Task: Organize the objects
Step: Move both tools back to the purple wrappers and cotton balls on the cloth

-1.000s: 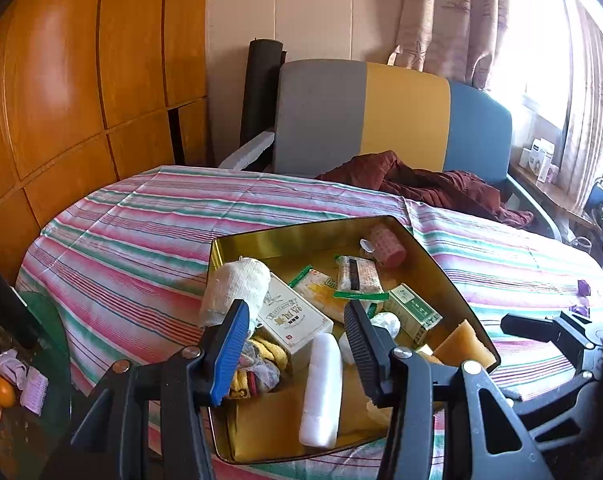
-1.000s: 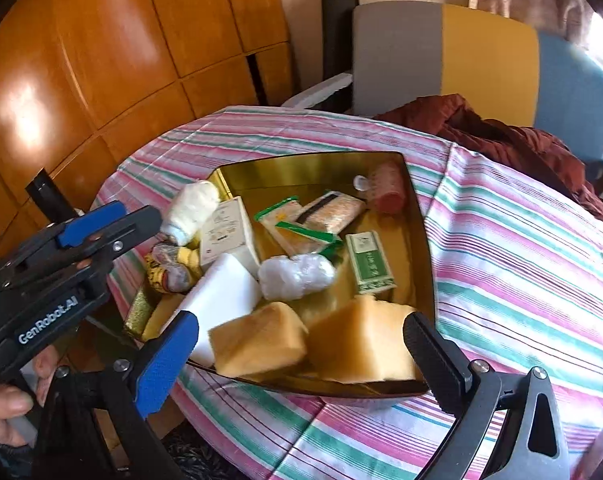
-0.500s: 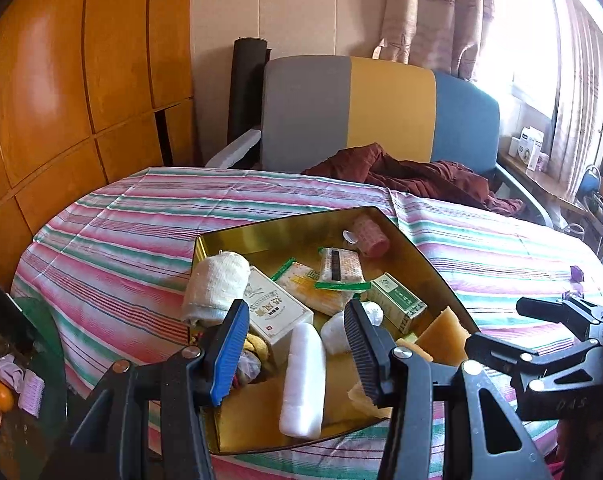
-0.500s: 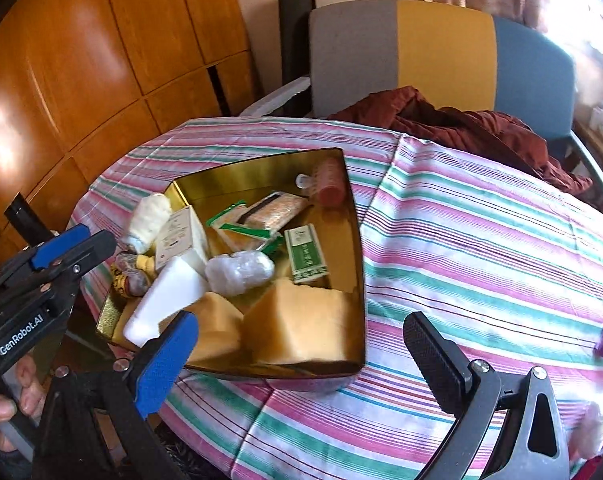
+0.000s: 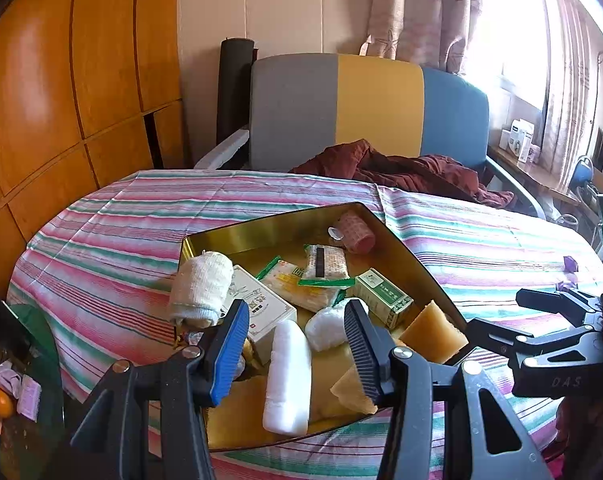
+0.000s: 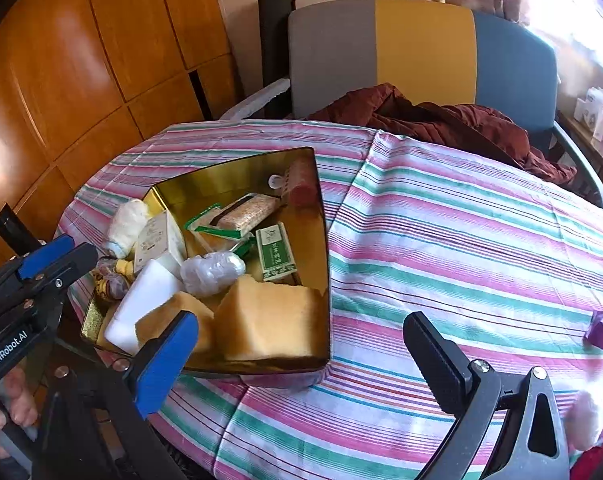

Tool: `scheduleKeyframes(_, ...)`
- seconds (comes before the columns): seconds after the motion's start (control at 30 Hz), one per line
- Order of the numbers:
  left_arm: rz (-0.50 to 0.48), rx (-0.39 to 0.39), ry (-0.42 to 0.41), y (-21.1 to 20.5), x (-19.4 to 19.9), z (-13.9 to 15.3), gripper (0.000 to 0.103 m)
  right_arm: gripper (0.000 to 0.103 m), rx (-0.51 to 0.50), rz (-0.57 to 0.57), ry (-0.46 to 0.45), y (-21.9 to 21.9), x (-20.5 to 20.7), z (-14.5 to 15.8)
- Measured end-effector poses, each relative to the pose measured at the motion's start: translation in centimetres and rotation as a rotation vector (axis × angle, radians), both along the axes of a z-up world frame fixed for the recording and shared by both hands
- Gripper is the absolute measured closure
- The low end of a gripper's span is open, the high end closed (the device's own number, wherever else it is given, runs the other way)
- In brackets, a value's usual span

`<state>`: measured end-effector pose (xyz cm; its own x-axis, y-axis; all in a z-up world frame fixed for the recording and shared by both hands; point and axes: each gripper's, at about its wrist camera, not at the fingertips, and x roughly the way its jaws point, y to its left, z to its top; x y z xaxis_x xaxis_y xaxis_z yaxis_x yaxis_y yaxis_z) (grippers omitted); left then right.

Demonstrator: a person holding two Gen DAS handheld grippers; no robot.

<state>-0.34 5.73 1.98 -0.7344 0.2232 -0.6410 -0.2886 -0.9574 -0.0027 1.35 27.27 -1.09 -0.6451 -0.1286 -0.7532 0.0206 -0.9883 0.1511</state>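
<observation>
Striped table (image 6: 461,240) carries the gold tin (image 6: 321,248) near its left edge; tin crammed with sponges (image 6: 269,320), boxes, a white roll (image 5: 287,376); your left gripper (image 5: 297,356) hovers over it, jaws released; your right gripper (image 6: 301,356), jaws released, nothing between.
</observation>
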Motion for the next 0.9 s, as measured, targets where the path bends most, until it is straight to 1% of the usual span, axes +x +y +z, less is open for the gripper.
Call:
scheduleKeyframes(0.3, -0.027, -0.004, -0.001, 0.8, 0.1, 0.0, 0.053, 0.000, -0.008, -0.075, -0.016, 3.1, 0.9, -0.5)
scheduleKeyframes(0.5, -0.068, -0.001, 0.011, 2.0, 0.2, 0.4, 0.053, 0.000, -0.009, -0.176, -0.041, 7.4, 2.7, -0.7)
scheduleKeyframes(0.7, -0.148, -0.002, 0.015, 4.4, 0.1, 0.6, 0.053, 0.000, -0.011, -0.368, -0.059, 15.4, 6.1, -0.2)
scheduleKeyframes(0.8, -0.189, -0.008, 0.012, 5.8, 0.1, 0.6, 0.053, 0.000, -0.014, -0.500, -0.047, 20.1, 8.7, 0.9)
scheduleKeyframes(0.9, -0.229, -0.019, 0.002, 7.3, 0.2, 0.3, 0.053, 0.000, -0.056, -0.647, -0.033, 25.1, 11.7, 1.9)
